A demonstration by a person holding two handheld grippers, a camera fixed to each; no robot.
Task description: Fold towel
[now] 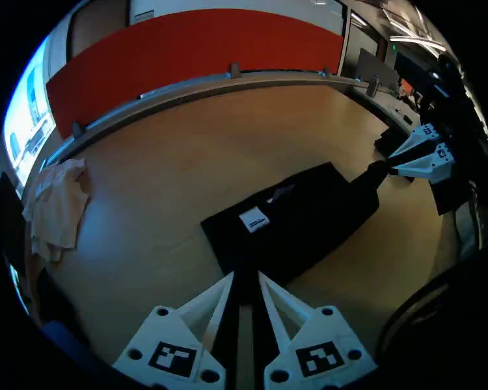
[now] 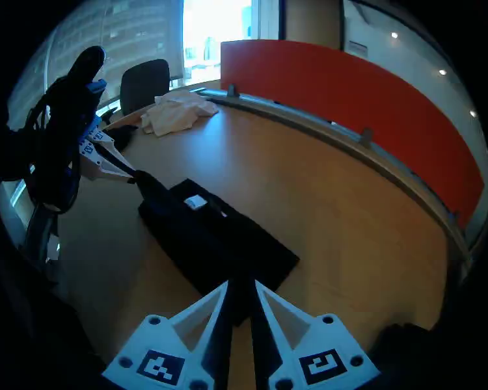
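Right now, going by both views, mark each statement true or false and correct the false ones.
1. The towel is black. True.
2. The left claw and right claw each pinch an end of it. True.
3. The pale cloth lies on the towel. False: it lies apart from it, near the table edge.
4. The divider behind the table is blue. False: it is red.
5. A white tag shows on the towel. True.
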